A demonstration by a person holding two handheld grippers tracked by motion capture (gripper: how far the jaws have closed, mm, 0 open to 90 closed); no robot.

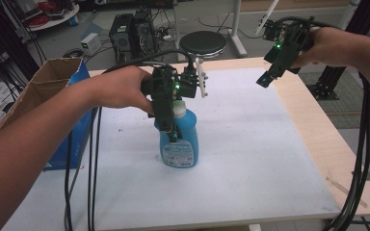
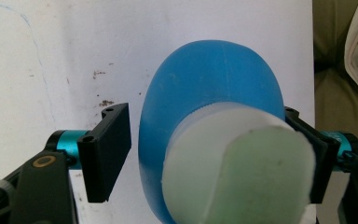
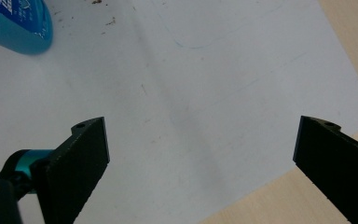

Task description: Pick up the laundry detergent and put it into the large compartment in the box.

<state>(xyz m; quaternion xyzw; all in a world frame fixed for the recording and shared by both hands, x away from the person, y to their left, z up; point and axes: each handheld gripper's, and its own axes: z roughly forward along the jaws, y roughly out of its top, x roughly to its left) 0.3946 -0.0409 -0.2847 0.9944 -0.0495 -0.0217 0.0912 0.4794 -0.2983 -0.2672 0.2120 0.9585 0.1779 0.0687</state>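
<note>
Bottle cap (image 2: 242, 163) between left fingers (image 2: 107, 149)

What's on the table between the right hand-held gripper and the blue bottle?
Nothing: in the high view, bare white table cover separates the right hand-held gripper from the blue bottle.

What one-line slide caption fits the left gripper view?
Left gripper straddling the white cap of an upright blue bottle on the white table cover, one pad touching, the other apart.
</note>
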